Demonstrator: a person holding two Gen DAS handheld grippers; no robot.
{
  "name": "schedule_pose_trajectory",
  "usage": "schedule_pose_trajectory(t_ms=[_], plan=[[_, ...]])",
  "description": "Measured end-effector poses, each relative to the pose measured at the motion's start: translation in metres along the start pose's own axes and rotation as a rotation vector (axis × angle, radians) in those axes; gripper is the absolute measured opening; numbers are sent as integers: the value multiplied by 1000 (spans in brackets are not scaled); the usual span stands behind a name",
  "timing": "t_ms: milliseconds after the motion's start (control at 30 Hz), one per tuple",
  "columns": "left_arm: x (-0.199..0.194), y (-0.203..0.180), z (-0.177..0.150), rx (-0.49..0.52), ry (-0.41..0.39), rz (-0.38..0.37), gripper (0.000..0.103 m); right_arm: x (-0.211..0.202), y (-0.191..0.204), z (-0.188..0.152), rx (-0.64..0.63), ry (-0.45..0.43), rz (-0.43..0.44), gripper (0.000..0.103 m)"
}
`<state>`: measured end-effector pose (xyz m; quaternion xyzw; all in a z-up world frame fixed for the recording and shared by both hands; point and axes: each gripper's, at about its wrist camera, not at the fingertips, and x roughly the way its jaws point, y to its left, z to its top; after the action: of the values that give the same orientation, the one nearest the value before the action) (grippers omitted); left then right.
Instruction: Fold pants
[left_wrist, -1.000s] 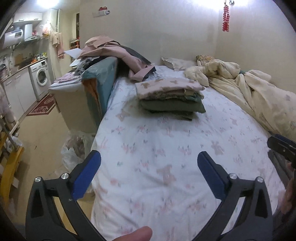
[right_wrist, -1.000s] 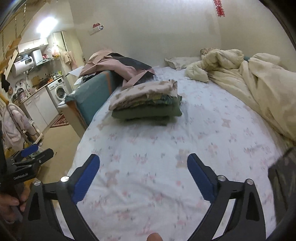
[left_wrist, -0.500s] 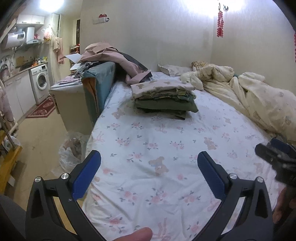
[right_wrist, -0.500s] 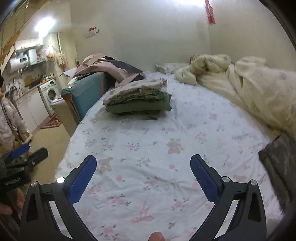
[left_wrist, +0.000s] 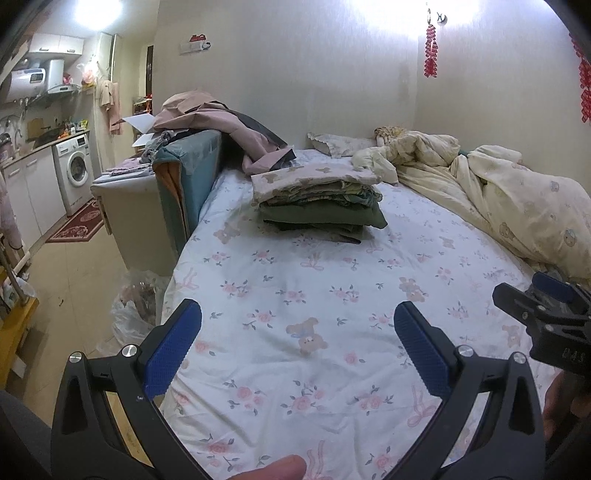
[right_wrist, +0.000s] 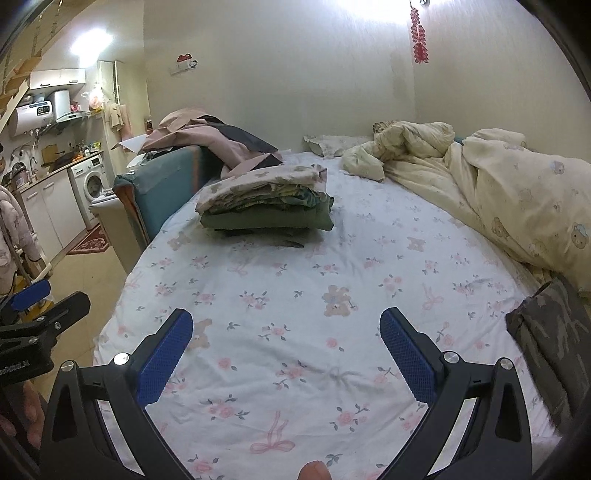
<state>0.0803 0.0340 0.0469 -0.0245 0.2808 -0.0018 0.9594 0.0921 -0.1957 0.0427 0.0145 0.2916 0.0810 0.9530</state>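
Note:
A stack of folded clothes (left_wrist: 317, 201) lies on the floral bed sheet (left_wrist: 295, 295) towards the far side; it also shows in the right wrist view (right_wrist: 266, 206). A dark camouflage garment (right_wrist: 550, 343) lies at the bed's right edge, only in the right wrist view. My left gripper (left_wrist: 297, 343) is open and empty above the near part of the bed. My right gripper (right_wrist: 286, 343) is open and empty above the sheet, left of the camouflage garment. Each gripper shows at the edge of the other's view.
A cream duvet (left_wrist: 498, 199) is bunched along the bed's right side, with a pillow (left_wrist: 332, 142) at the head. A teal sofa back (left_wrist: 188, 177) piled with pink clothes borders the bed's left. A washing machine (left_wrist: 75, 170) and a plastic bag (left_wrist: 129, 314) stand left.
Both grippers have pulled back and tilted up from the bed, so the folded stack looks farther away. More of the camouflage garment shows at the right. Both stay open.

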Motion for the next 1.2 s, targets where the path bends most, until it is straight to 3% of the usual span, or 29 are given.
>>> schedule_pose_trajectory(t_ms=[1200], plan=[[-2, 8, 1, -22, -4, -9, 103, 2, -1, 0, -31, -5, 4, 103]])
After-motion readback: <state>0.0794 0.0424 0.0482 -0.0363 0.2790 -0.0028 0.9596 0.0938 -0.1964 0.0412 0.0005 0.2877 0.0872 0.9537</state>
